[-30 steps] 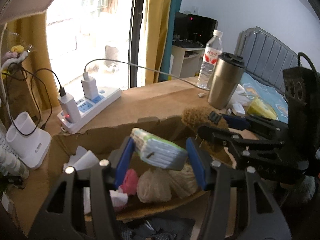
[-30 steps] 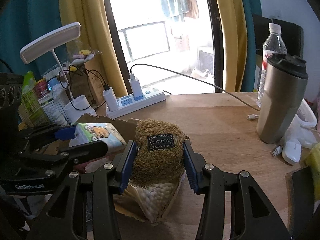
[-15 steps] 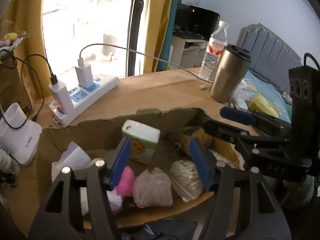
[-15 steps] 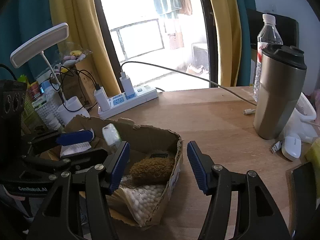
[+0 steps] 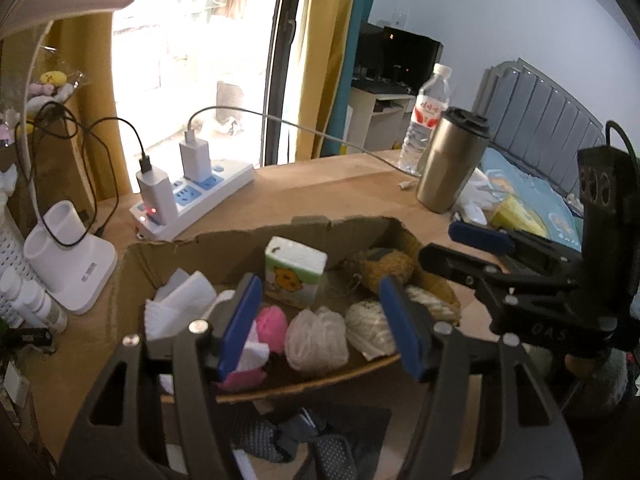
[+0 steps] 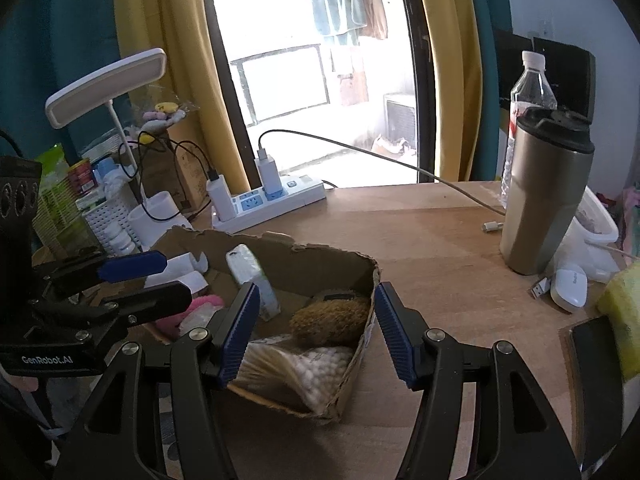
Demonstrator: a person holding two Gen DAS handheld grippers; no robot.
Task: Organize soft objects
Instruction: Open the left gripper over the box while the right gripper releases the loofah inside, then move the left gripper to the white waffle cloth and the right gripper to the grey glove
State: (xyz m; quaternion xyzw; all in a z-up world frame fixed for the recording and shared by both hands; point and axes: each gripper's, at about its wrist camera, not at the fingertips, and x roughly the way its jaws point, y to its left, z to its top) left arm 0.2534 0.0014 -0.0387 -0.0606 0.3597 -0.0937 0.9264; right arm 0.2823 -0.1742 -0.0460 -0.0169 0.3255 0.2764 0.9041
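A torn cardboard box [image 5: 224,244] [image 6: 328,256] sits on the wooden desk. Inside it lie a tissue pack [image 5: 294,270] [image 6: 252,276], a brown plush toy [image 5: 386,268] [image 6: 330,318], a pink soft item [image 5: 270,324], a clear bag of white stuff [image 5: 316,338], a cotton swab bag [image 6: 316,368] and folded white tissues [image 5: 176,304]. My left gripper [image 5: 322,326] is open and empty above the box's near side. My right gripper [image 6: 316,330] is open and empty, straddling the box's right corner.
A white power strip with chargers [image 5: 192,196] [image 6: 268,200] lies behind the box. A steel tumbler [image 5: 452,164] [image 6: 544,196] and water bottle [image 5: 426,116] stand at right. A white lamp base [image 5: 66,256], a yellow sponge [image 6: 624,312] and dark fabric [image 5: 296,436] are nearby.
My left gripper let go of the tissue pack and my right let go of the brown plush; both dropped into the box. Both grippers opened and pulled back a little.
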